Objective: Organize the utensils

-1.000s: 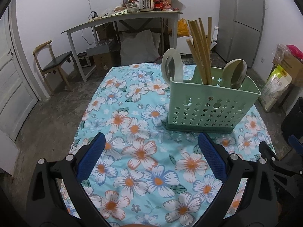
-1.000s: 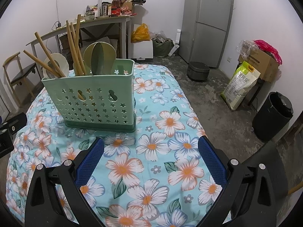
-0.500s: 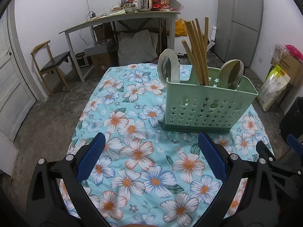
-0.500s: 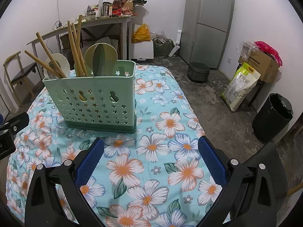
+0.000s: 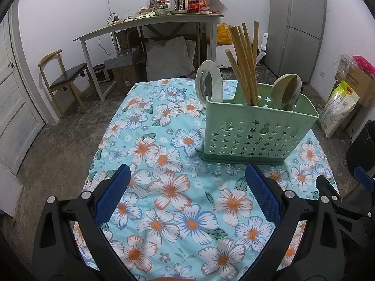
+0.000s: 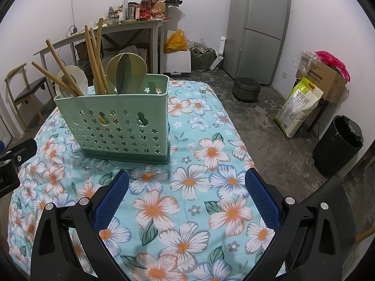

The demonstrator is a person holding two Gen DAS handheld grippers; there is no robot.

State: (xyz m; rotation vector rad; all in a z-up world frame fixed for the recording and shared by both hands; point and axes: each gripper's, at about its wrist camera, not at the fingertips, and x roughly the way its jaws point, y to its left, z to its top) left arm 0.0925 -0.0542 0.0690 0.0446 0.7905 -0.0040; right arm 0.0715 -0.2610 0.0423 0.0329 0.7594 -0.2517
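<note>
A pale green perforated utensil holder [image 5: 256, 132] stands on the floral tablecloth [image 5: 171, 187]; it also shows in the right wrist view [image 6: 119, 128]. In it stand wooden chopsticks [image 5: 245, 63], a white spoon [image 5: 208, 83] at its left end and a beige-green spoon [image 5: 287, 91] at its right. The chopsticks [image 6: 93, 56] and a green spoon [image 6: 126, 72] show in the right wrist view too. My left gripper [image 5: 187, 187] is open and empty, in front of the holder. My right gripper [image 6: 187, 187] is open and empty, in front of and right of the holder.
The tablecloth [image 6: 206, 154] covers a small table with floor all round. Behind are a cluttered desk [image 5: 152, 23], a chair [image 5: 63, 79], a fridge [image 6: 257, 28], a rice cooker [image 6: 247, 89], a black bin [image 6: 339, 145] and sacks and boxes [image 6: 302, 107].
Both grippers have drawn back slightly from the holder, so it looks a bit smaller and farther. Both stay open and empty. The utensils in the holder have not moved.
</note>
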